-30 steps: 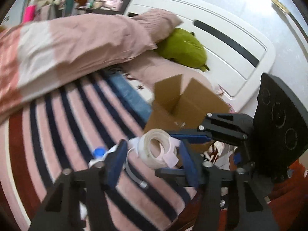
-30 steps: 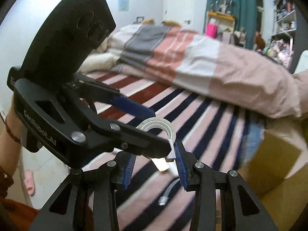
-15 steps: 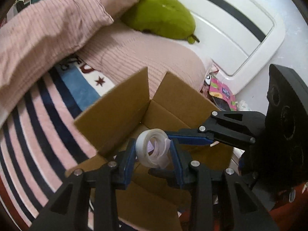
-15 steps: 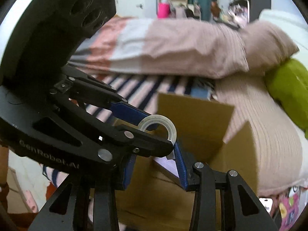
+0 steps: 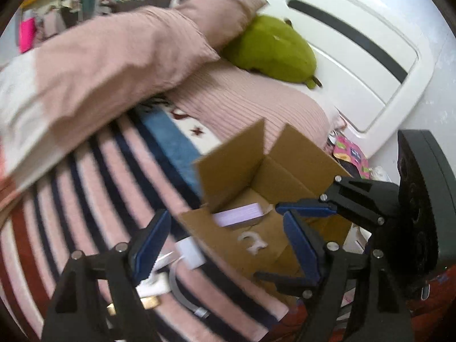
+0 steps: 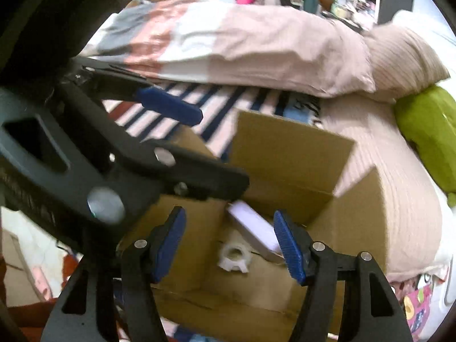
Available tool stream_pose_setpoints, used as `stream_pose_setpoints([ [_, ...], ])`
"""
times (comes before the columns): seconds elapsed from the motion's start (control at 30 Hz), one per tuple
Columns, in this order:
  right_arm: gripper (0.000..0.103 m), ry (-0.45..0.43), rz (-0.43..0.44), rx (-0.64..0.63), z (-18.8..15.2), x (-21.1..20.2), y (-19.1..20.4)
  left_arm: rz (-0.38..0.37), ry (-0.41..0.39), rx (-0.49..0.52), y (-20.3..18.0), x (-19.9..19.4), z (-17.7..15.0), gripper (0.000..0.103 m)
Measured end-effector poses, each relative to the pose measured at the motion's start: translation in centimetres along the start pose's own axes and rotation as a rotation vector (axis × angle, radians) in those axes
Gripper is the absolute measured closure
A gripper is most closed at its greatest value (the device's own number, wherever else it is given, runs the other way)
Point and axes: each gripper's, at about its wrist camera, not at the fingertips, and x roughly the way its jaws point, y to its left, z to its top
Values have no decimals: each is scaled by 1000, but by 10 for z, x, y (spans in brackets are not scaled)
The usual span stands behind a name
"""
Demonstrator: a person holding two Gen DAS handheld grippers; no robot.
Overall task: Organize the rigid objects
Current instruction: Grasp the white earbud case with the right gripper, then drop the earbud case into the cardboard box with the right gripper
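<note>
Your left gripper [image 5: 225,242] & right gripper [image 6: 230,239]: jaws wide apart, gripping nothing. White ring-shaped tape roll [image 6: 234,257] lies in the brown cardboard box [image 6: 287,148] beside a flat lilac slab [image 6: 256,229], hole facing up.

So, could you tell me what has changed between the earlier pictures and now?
The tape roll has been let go: both tongs, left and right, have opened, and the roll has dropped into the box, beside the lilac block. A second ago it was gripped over the striped blanket, then carried over the box. The box and the green plush stayed put.
</note>
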Motion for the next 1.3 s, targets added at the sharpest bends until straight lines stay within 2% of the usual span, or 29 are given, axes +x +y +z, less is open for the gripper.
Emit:
stream_pose_setpoints([
  [0.07,42,-32,38,-34,8,-5,24,56,-34,-31,19,-24,-16,24],
  [0.23,42,-80,213,-157,25,4,101,210,-92,-98,74,-76,-77,20],
  [0.33,42,-48,325,-212,29,34,144,269,-88,-175,113,-88,-122,20],
  [0.43,42,10,385,-219,24,80,179,289,-90,-236,143,-87,-162,20],
  [0.53,42,59,421,-187,13,127,203,254,-102,-303,172,-81,-201,20],
  [0.63,43,88,399,-116,2,167,221,248,-89,-353,189,-68,-227,20],
  [0.73,44,74,360,-34,0,187,223,231,-85,-406,205,-59,-247,20],
  [0.8,51,44,318,-17,1,193,224,217,-86,-424,209,-55,-253,20],
  [0.83,61,37,290,-21,2,194,226,212,-86,-430,210,-53,-256,20],
  [0.87,63,37,268,-30,2,194,229,208,-84,-434,211,-51,-258,20],
  [1.03,64,9,209,-105,3,190,239,170,-84,-439,211,-47,-260,20],
  [1.17,64,-32,247,-131,4,171,237,86,-111,-415,201,-54,-249,20],
  [1.27,64,-108,255,-162,9,141,229,15,-138,-394,189,-58,-233,21],
  [1.3,64,-126,262,-164,11,133,225,-10,-146,-384,184,-60,-227,24],
])
